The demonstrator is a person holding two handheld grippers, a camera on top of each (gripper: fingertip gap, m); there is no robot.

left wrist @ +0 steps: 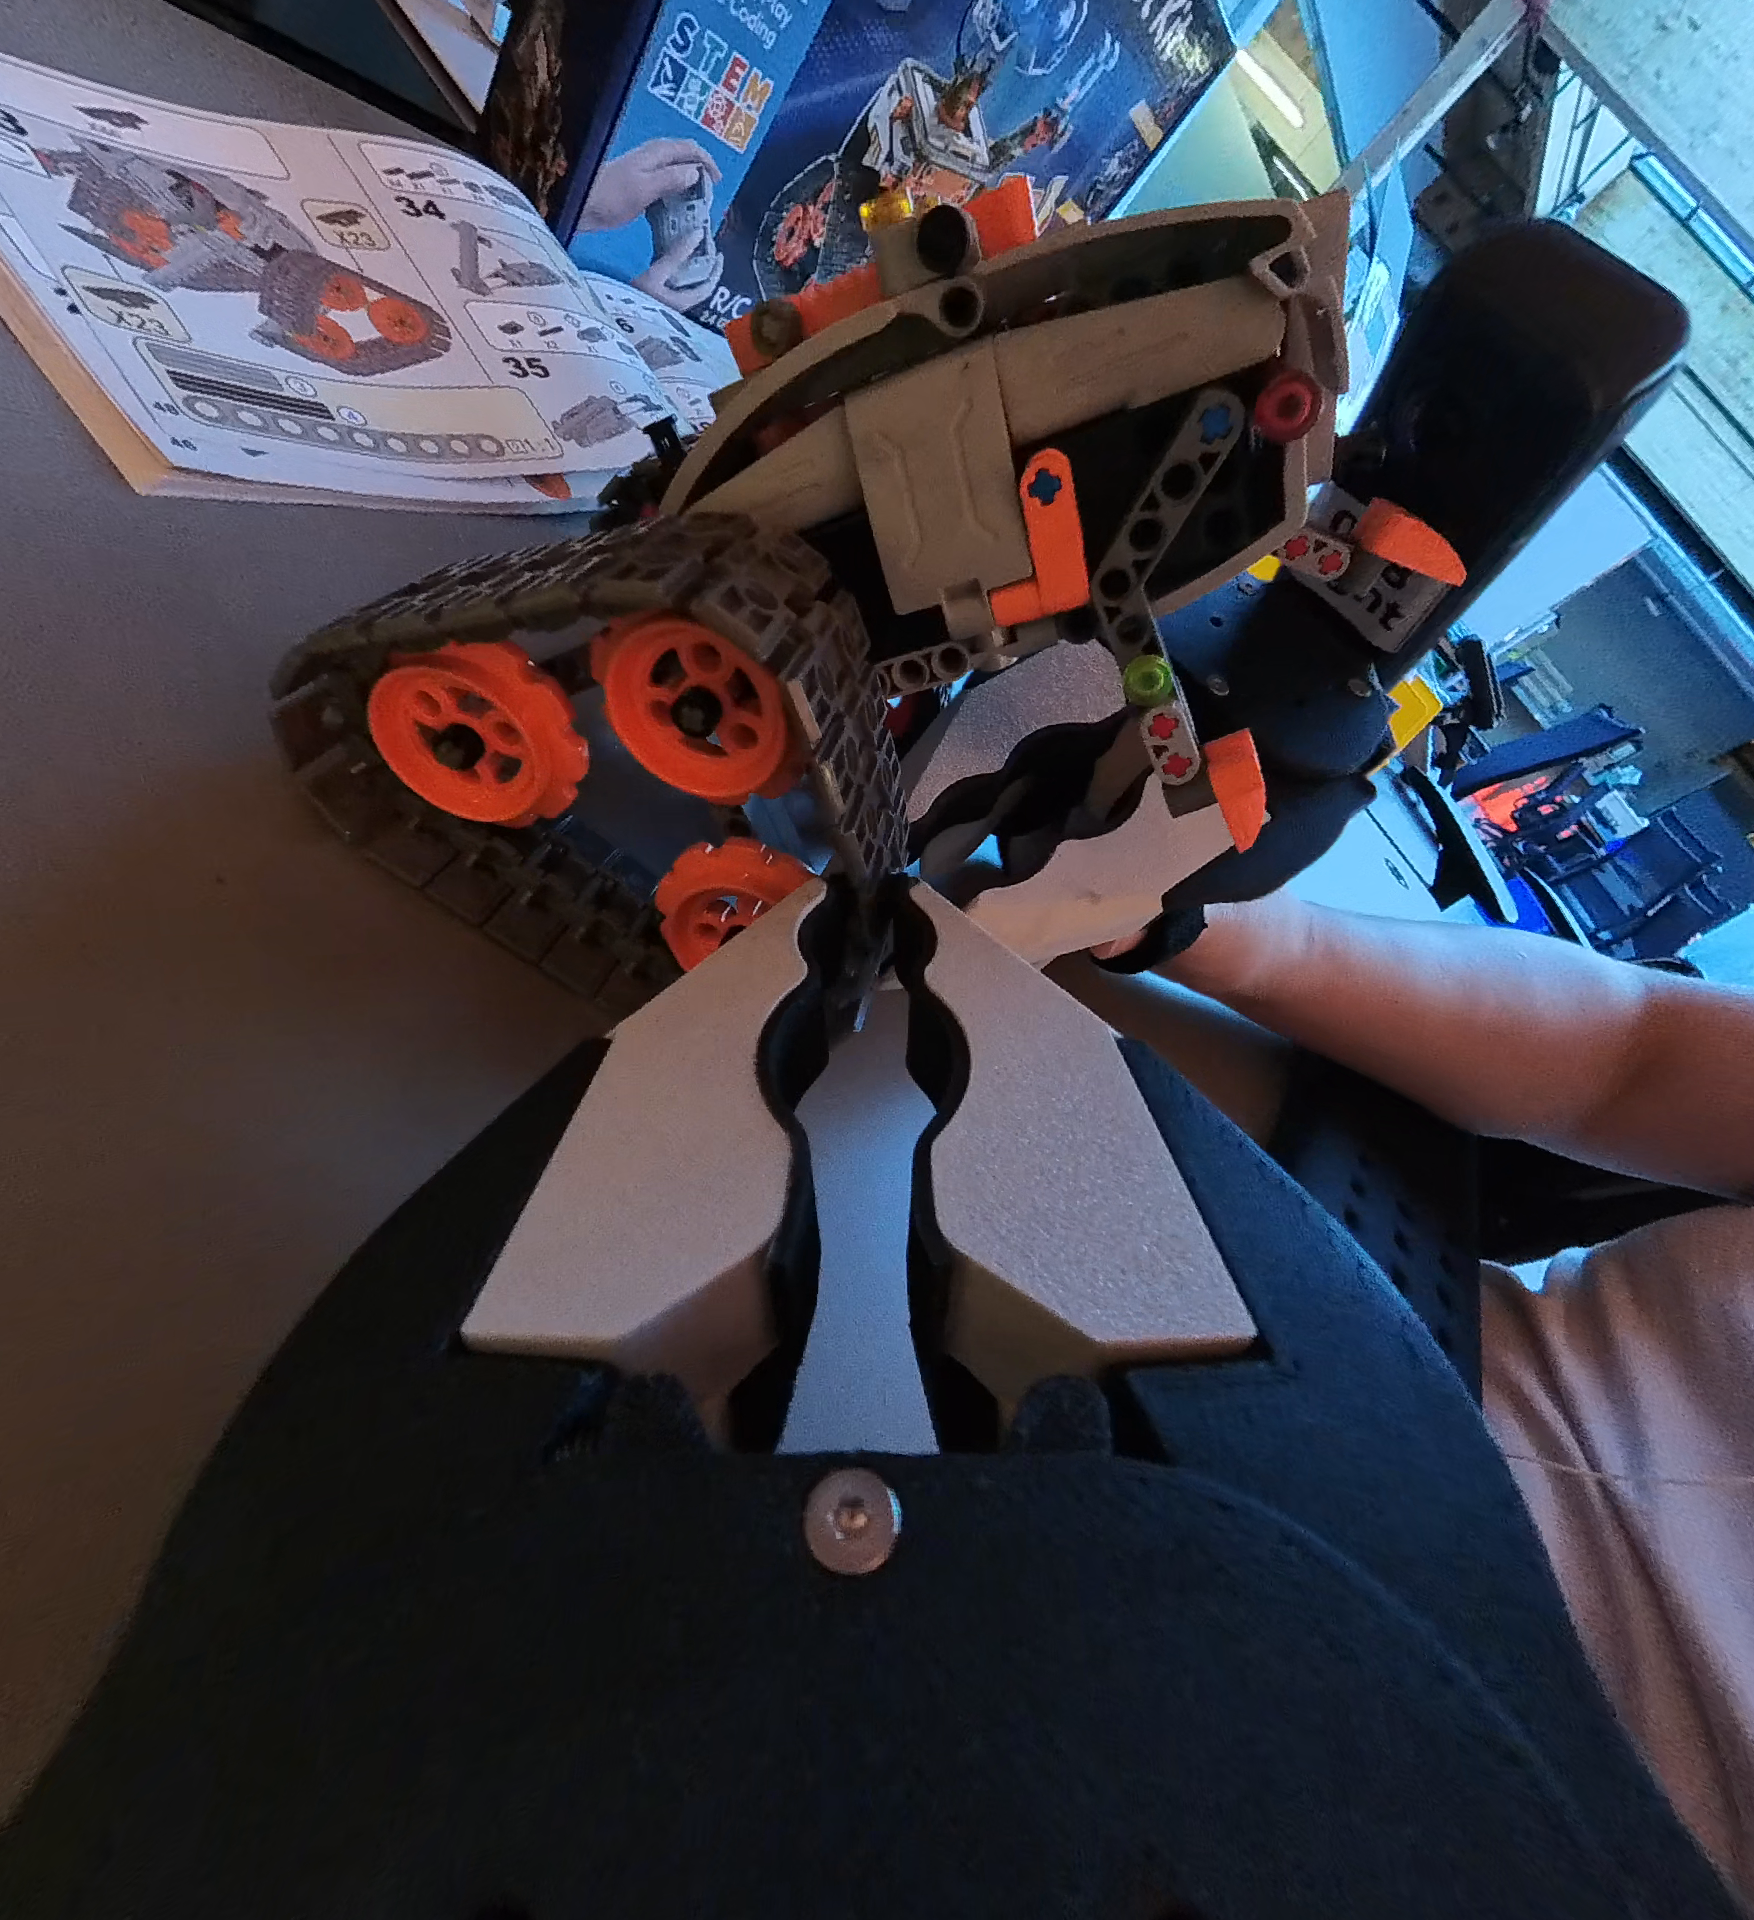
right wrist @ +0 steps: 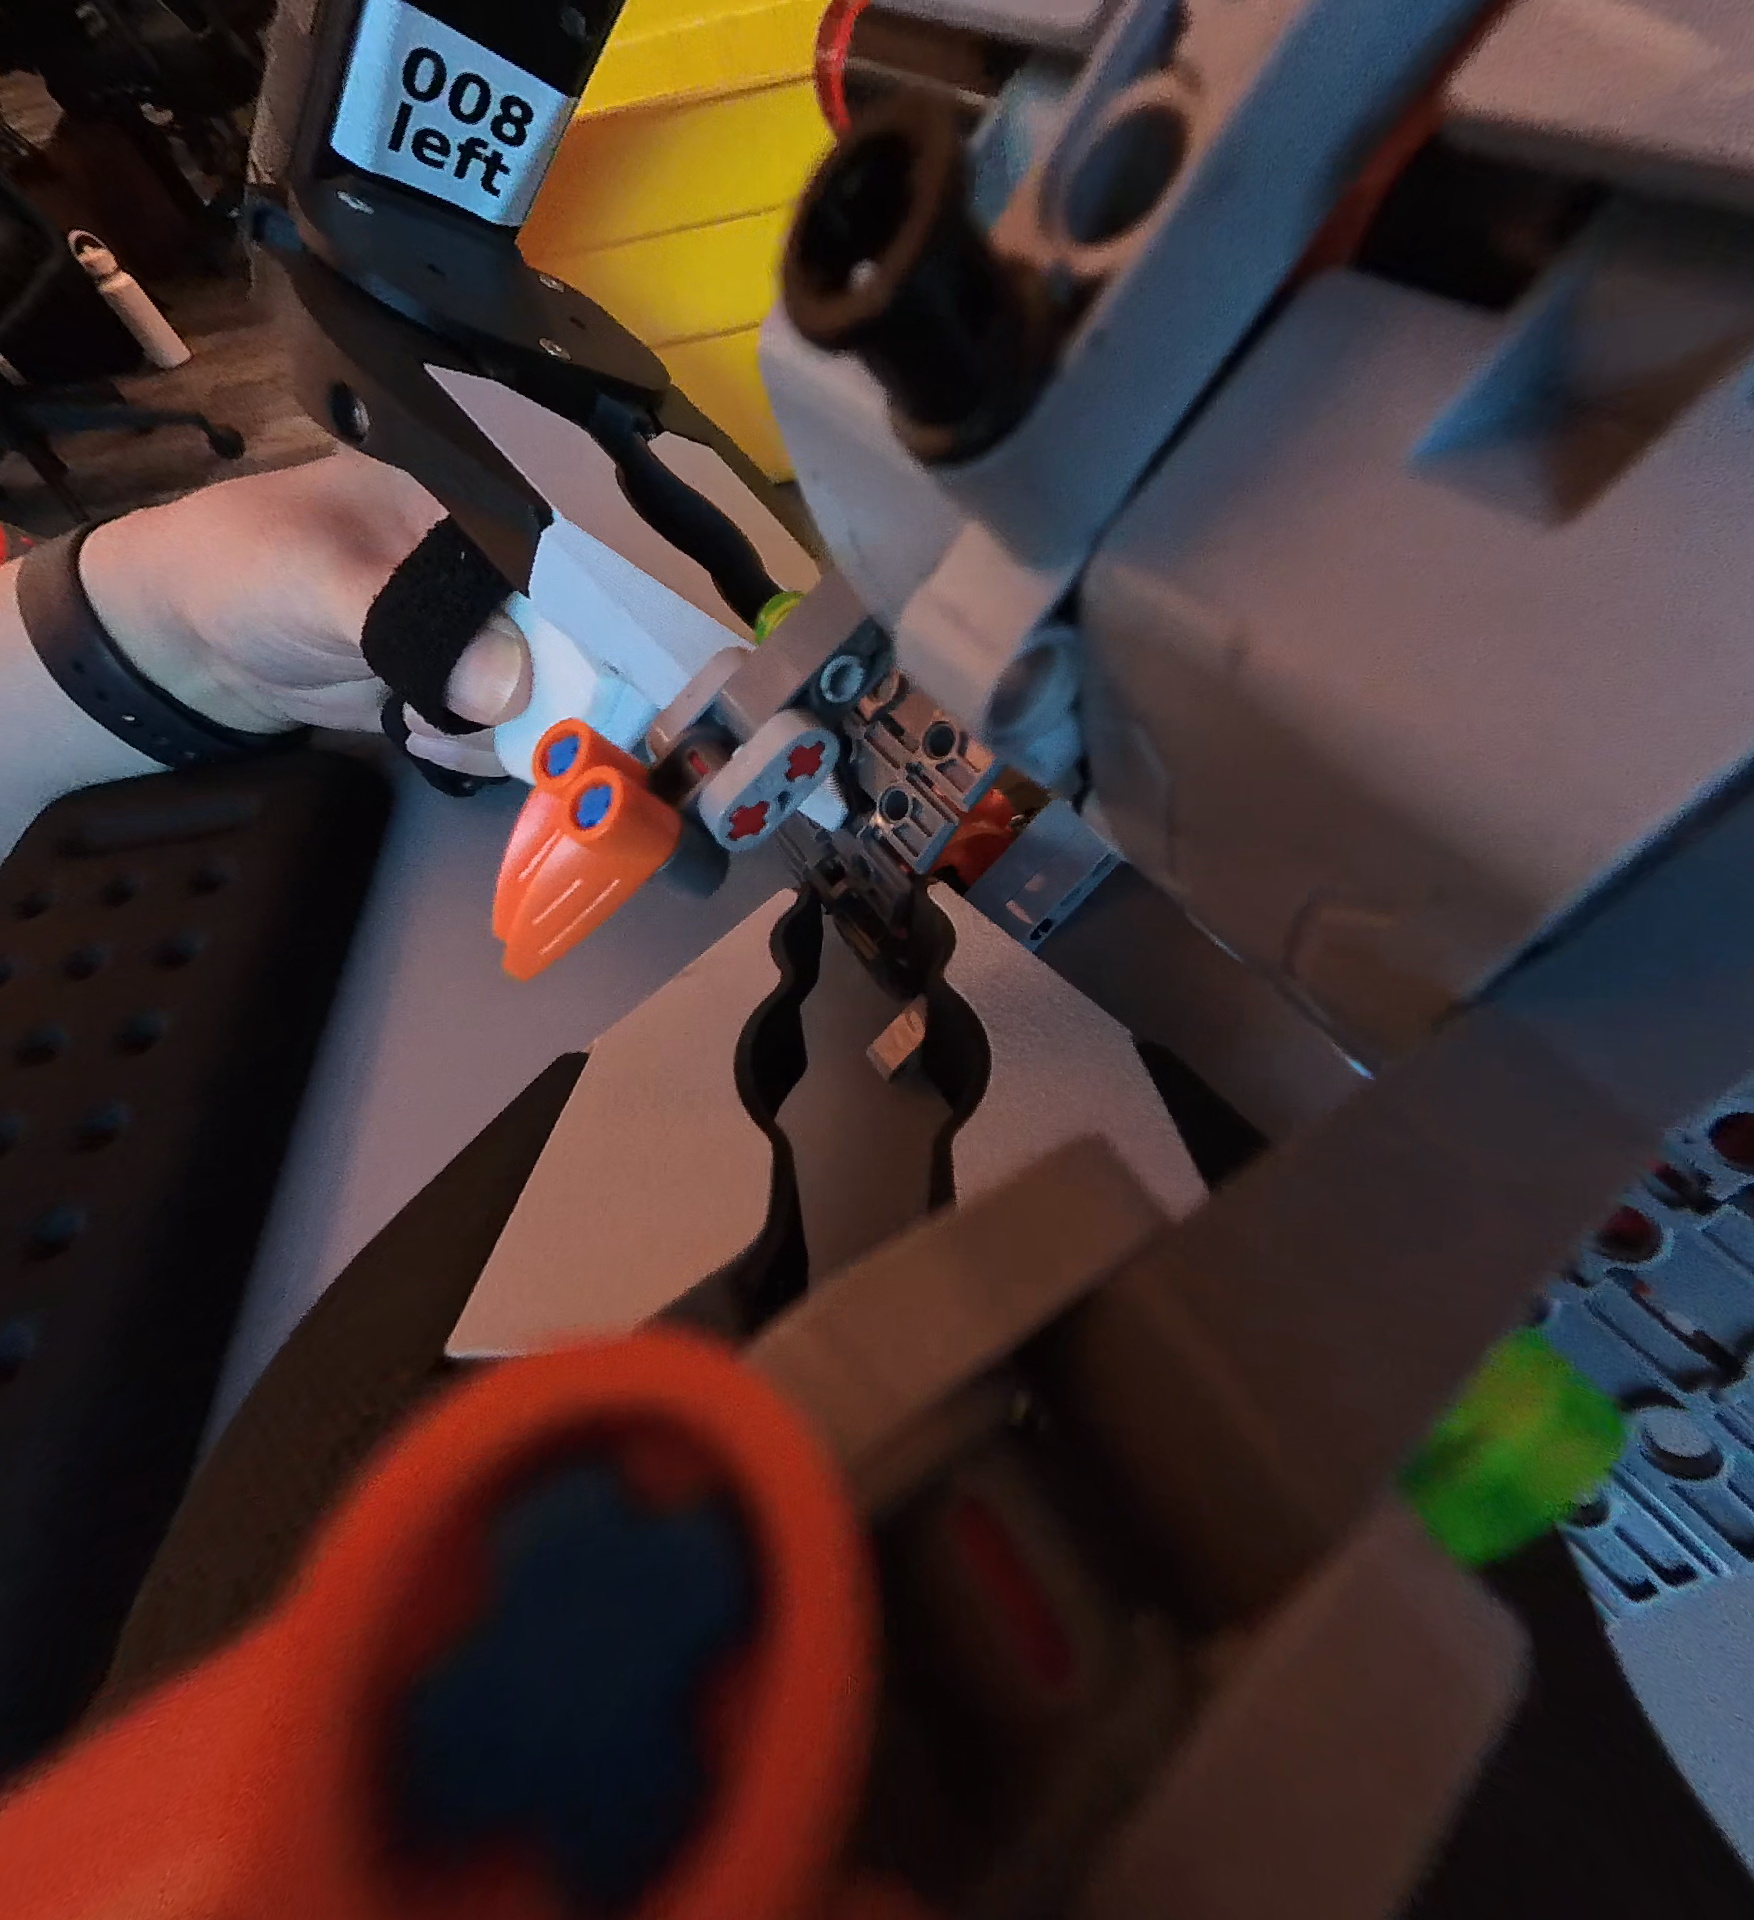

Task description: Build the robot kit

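Note:
A brick-built tracked vehicle [left wrist: 956, 457] with a grey body, orange wheels [left wrist: 478, 732] and dark tracks is tipped up on the grey table [left wrist: 125, 935]. My left gripper [left wrist: 862, 925] is shut on a dark track section [left wrist: 852, 748] at the vehicle's near end. My right gripper [right wrist: 868, 920] is shut on a dark part on the vehicle's underside, with the grey body [right wrist: 1268, 675] close above it. Each gripper shows in the other's view: the right one [left wrist: 998, 821] behind the track, the left one [right wrist: 717, 623] held by a hand [right wrist: 260, 613]. An orange claw piece [right wrist: 582, 852] sticks out between them.
An open instruction booklet [left wrist: 281, 291] lies on the table at the far left, and a blue printed box [left wrist: 852, 104] stands behind the vehicle. A yellow block [right wrist: 686, 208] is behind the left gripper. A dark perforated panel [right wrist: 73, 1039] lies at the left of the right wrist view. My two grippers' fingertips are within a few centimetres of each other.

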